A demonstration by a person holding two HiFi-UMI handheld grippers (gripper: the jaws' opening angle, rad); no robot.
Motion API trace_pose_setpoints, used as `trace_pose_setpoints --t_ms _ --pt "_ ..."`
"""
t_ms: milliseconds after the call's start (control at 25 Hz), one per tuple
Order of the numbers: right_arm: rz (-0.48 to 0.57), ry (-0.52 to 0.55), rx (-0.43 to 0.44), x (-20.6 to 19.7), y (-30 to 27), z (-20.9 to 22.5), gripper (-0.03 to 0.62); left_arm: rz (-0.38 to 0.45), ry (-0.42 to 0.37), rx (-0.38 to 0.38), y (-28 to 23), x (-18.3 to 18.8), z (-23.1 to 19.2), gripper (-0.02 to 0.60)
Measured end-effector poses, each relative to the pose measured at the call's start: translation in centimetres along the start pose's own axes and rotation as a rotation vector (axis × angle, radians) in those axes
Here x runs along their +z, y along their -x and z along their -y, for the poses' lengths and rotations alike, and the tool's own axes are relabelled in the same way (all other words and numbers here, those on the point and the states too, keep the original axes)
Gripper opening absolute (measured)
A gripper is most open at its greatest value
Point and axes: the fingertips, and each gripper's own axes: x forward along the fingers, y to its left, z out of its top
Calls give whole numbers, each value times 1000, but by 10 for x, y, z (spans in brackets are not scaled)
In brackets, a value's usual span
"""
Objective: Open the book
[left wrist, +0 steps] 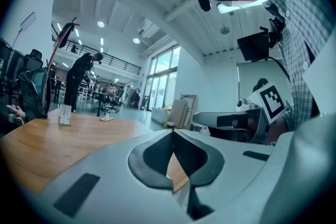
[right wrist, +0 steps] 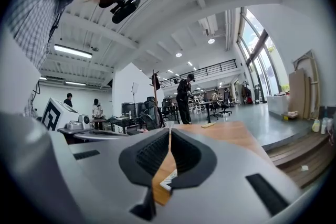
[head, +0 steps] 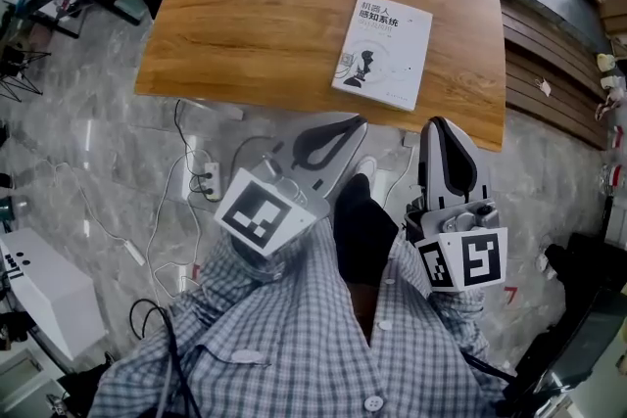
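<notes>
Head view, nearest first: checked shirt (head: 294,338) along the bottom edge, dark trouser leg (head: 364,228) down the middle

Left claw (head: 355,122) and right claw (head: 443,124) are held out side by side over the grey marble floor (head: 108,132). Both point at the tabletop (head: 265,24) and both tips stop short of its near edge. Left marker cube (head: 261,212) and right marker cube (head: 464,259) sit at the rear of each.

Left gripper view: dark pads (left wrist: 149,162) meet at the tips, jaws together, nothing gripped. Only bare wood shows through the loop behind them.

Right gripper view: pads (right wrist: 147,157) likewise closed tip to tip, nothing held. A white corner of the cover shows low in the opening, lying beyond the jaws and not between them.

On the floor to the left are white cables and what looks like a power strip (head: 210,181), too small to be sure.

Book (head: 383,50): closed, flat, white cover up, on the right part of the tabletop near its front edge. It lies ahead of the gap between the two claws and is clear of both.

Farther off, a small upright stand (left wrist: 64,114) sits at the far end of the wood. Beyond that is an open hall with desks, and a dark-clothed person (left wrist: 79,78) stands bent over one
</notes>
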Motion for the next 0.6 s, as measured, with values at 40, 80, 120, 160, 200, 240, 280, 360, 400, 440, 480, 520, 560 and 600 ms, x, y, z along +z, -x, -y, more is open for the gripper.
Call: trace_pose_setpoints --t_ms 40,80,120,160,200,240,280,360,400,440,480,520,560,600 --pt "-3 -2 3 1 -4 8 28 -2 1 3 -9 1 -3 6" --pt "-6 -6 5 1 -9 16 26 -7 2 5 -17 2 -5 6" --pt "-10 -11 6 1 -13 24 26 -13 0 4 -26 2 -7 6" --pt "-14 -18 6 1 -17 32 27 -20 -3 1 -35 2 -9 6" --pt "-17 -27 4 0 -21 40 26 -27 -7 -1 -43 2 -11 6" --pt "-21 -35 3 -1 -24 49 26 -33 -9 -1 -52 1 -13 6" --pt "-25 -42 2 -2 -28 57 27 -37 -8 0 -60 0 -15 6" --pt "-31 -53 4 -5 -36 72 26 -42 -6 3 -77 -2 -21 6" --pt "-34 -57 8 -6 -40 79 28 -44 -7 3 -85 -3 -23 6" --pt "-38 -58 13 -8 -43 85 27 -46 -7 5 -92 -4 -25 6" --pt "-43 -58 20 -9 -47 90 26 -48 -6 9 -99 -5 -27 6" --pt "-50 -56 28 -10 -51 95 26 -50 -2 14 -104 -5 -29 6" --pt "-57 -54 36 -12 -54 99 26 -52 3 20 -109 -6 -32 6" --pt "-64 -55 42 -13 -58 103 26 -56 9 25 -114 -7 -34 6"
